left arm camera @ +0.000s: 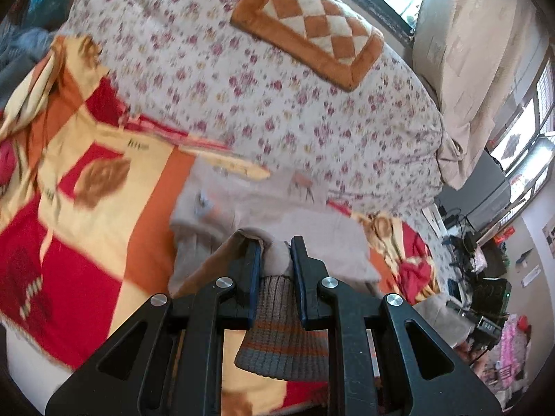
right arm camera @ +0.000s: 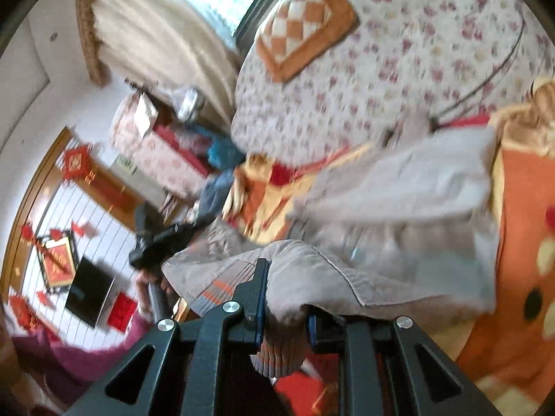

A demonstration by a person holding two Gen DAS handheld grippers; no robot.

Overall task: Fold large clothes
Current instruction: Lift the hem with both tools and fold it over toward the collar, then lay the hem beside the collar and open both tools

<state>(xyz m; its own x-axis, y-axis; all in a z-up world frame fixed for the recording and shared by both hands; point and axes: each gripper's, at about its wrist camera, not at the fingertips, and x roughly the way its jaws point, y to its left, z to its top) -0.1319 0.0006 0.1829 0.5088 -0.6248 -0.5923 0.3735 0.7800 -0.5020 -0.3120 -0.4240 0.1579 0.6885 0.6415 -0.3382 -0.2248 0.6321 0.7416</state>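
Each claw is clamped on a striped ribbed hem of the grey sweater (left arm camera: 277, 215): the left claw (left arm camera: 275, 253) and the right claw (right arm camera: 286, 308) pinch separate corners so the garment hangs spread ahead of them above the bed's blanket (left arm camera: 86, 208), probably ready for folding.

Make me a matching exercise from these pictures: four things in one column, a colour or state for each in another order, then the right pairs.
1. left gripper
2. cushion
3. quilt
4. blanket

A. white with small purple flowers
B. brown and cream checks
C. red, orange and cream blocks
D. shut on the grey garment

Pairs: 1-D, 2-B, 3-A, 4-C
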